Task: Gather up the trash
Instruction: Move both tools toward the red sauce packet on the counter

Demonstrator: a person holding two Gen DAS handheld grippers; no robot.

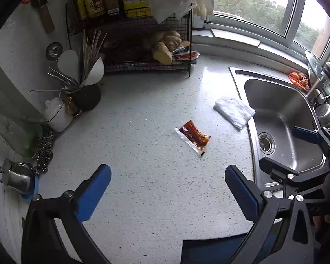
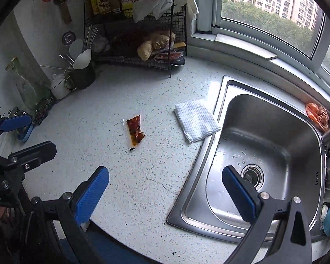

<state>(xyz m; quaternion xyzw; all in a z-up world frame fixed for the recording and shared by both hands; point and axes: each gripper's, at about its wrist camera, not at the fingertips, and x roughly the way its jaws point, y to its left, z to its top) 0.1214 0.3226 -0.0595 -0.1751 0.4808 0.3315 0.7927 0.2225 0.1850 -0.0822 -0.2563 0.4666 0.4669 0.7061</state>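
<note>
A red sauce packet (image 1: 193,137) lies flat on the speckled white counter (image 1: 143,154); it also shows in the right wrist view (image 2: 135,132). A folded white paper towel (image 1: 234,111) lies at the sink's left rim, also in the right wrist view (image 2: 195,120). An orange crumpled wrapper (image 1: 299,80) sits on the sink's far ledge (image 2: 318,114). My left gripper (image 1: 167,184) is open and empty, hovering above the counter short of the packet. My right gripper (image 2: 165,187) is open and empty above the sink's left edge.
A steel sink (image 2: 264,154) fills the right side. A black wire rack (image 1: 147,44) with ginger and packets stands at the back. A utensil cup (image 1: 85,92), white mug (image 1: 57,114), glass bottle (image 2: 26,83) and steel scrubber (image 1: 44,151) line the left wall.
</note>
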